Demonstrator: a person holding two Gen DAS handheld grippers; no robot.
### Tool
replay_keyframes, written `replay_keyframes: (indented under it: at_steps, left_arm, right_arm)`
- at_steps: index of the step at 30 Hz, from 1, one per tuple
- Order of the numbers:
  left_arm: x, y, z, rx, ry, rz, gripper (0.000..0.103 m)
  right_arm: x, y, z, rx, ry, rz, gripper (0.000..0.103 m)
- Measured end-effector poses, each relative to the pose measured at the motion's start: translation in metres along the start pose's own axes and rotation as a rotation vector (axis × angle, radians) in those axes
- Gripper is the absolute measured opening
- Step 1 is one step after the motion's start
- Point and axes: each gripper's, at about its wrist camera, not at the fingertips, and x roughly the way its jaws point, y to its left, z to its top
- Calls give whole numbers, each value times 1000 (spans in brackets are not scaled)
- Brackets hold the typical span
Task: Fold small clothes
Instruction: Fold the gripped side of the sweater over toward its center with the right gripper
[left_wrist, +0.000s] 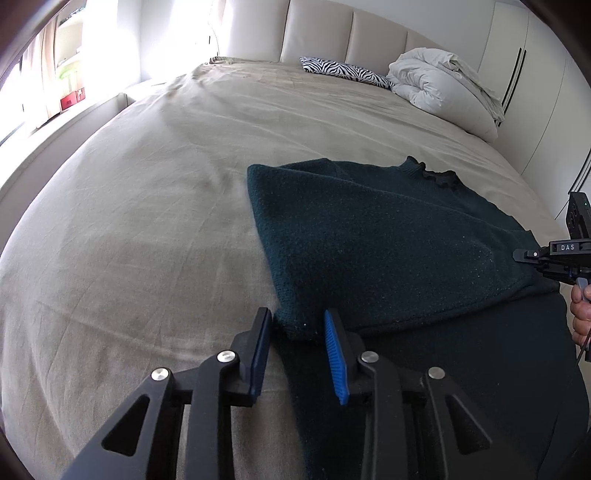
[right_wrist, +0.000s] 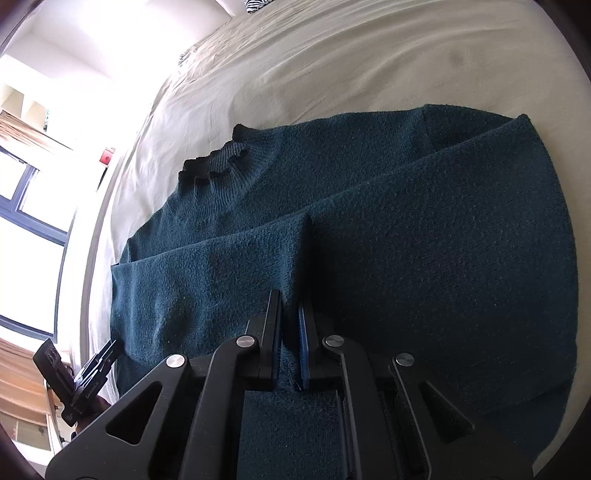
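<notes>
Two grippers on one dark teal knit sweater (left_wrist: 369, 236), laid on the beige bed sheet (left_wrist: 147, 221), collar (left_wrist: 437, 175) at the far end. Sweater sits right of bed centre, near edge, w/ side panels already folded in over the body.

Left gripper (left_wrist: 297, 332): fingers apart, straddling the near-left folded corner (left_wrist: 295, 330); pads don't look pressed on the knit yet, so not a grip. Right gripper (right_wrist: 290, 325): fingers together, clamped on a pinch of sweater fabric that runs up btwn the pads, near hem side.

Step in hand, my read: get the left corner caught to match the right, then bring the hem end over toward the collar.

To do well:
- drive left fingers further onto the corner so both layers sit btwn the pads before closing; a tip-only pinch prob slips on thick knit.
- keep right clamp as is; don't pull sideways or the folded panel skews.
- lift both ends level, same pace, so the fold line stays straight.
- land hem just short of collar, edges lined up.

Zebra-print pillow (left_wrist: 343, 70) and white duvet (left_wrist: 439, 85) are well apart at the far end, no obstruction.
</notes>
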Motion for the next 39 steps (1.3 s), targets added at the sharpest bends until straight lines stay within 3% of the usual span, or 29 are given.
replay_keyframes:
  at_steps: [6,16,19,23,26,30,36,39]
  left_arm:
    - [2,1,-7,-4,-17,4,30]
    - [-12,11,-6,-55,-13,-9,29]
    - [-33,3,1,-17,-67,60,32]
    - [-45,-12,19,29,-127,65,33]
    - [-29,-29,31,77,-113,66,33]
    - [17,-30,25,75,16,75,34]
    - [15,-29,17,88,-8,76,34]
    - [16,-30,18,90,-7,78,34]
  right_arm:
    - [5,1,7,4,3,-34,5]
    - [-4,-4,-2,59,-6,14,8]
    - [-18,-2,-5,69,-22,29,9]
    - [-27,4,-10,53,-33,37,9]
    - [-17,4,-14,29,-5,-20,9]
    - [-9,-14,-14,66,-18,-1,7]
    - [-7,-25,-8,71,-48,-6,4]
    - [-16,-17,-10,78,-67,-61,5]
